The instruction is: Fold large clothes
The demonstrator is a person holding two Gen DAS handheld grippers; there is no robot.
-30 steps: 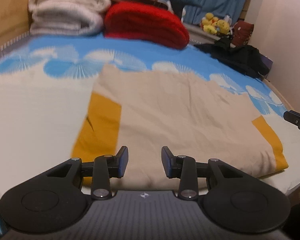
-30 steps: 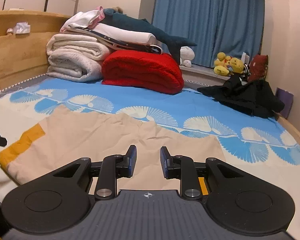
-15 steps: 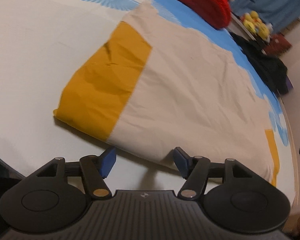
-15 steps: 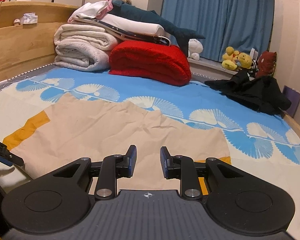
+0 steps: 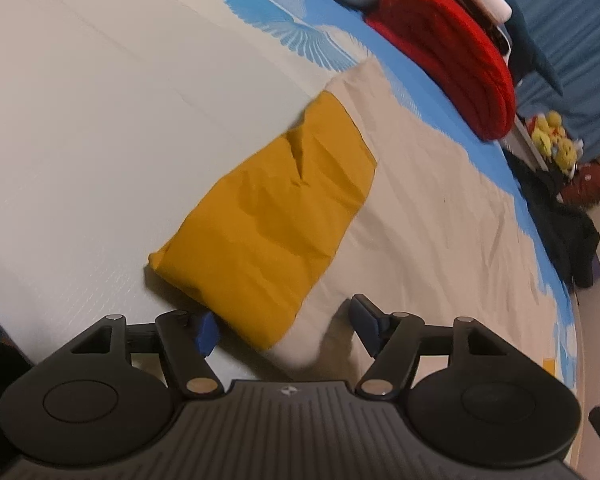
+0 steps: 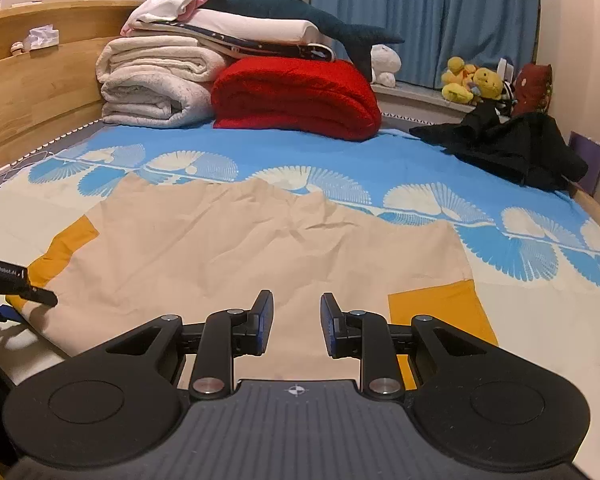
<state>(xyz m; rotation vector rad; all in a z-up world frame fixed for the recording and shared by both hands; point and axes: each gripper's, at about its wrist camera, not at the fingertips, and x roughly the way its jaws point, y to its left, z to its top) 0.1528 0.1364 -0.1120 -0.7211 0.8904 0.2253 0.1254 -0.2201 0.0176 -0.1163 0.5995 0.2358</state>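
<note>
One large beige cloth garment point(image 6: 236, 248) with two mustard-yellow cuffs lies flat on my bed point(image 6: 380, 156). My left tongs point(image 5: 284, 326), spread wide, straddle its near corner by the left yellow cuff point(image 5: 268, 216). My right tongs point(image 6: 296, 324), moderately parted and holding nothing, hover over its near edge beside the right yellow cuff point(image 6: 440, 308).

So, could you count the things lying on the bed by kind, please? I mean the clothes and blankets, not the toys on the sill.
Beige garment with yellow patches, spread flat: 1
Black clothes, in one heap: 1
Red blanket, folded: 1
White blankets, folded and stacked: 2
Plush shark, on top of the stack: 1
Total: 6. More folded white items lie under the shark; their count is unclear.
</note>
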